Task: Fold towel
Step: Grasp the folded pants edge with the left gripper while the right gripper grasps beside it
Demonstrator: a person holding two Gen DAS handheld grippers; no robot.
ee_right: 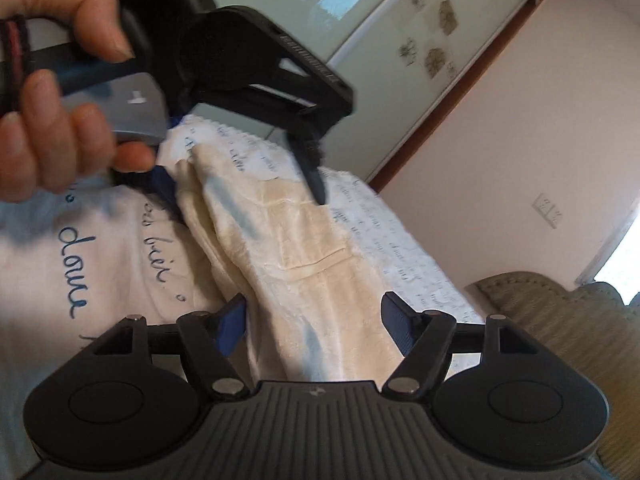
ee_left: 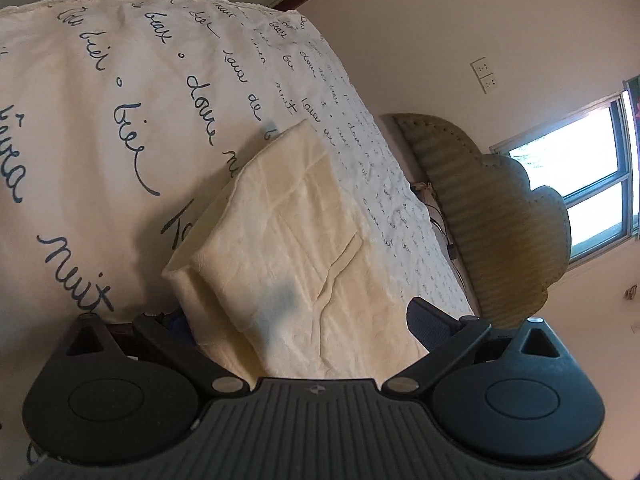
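A cream towel (ee_left: 288, 240), folded into a thick long strip, lies on a bed under a white sheet with blue handwriting (ee_left: 120, 100). In the left wrist view my left gripper (ee_left: 300, 320) stands wide open around the towel's near end. Its right finger (ee_left: 428, 320) shows at the towel's edge, and the left one is mostly hidden behind the fold. In the right wrist view my right gripper (ee_right: 314, 320) is open with the towel (ee_right: 304, 264) running between its blue pads. Farther up, a hand (ee_right: 60, 92) holds the left gripper (ee_right: 244, 192) astride the towel's other end.
An olive ribbed headboard (ee_left: 480, 220) rises beyond the bed's right side, below a bright window (ee_left: 580, 176). Wall sockets (ee_left: 484, 74) sit on the pink wall. A pale wardrobe front (ee_right: 400, 20) stands behind the bed's far end.
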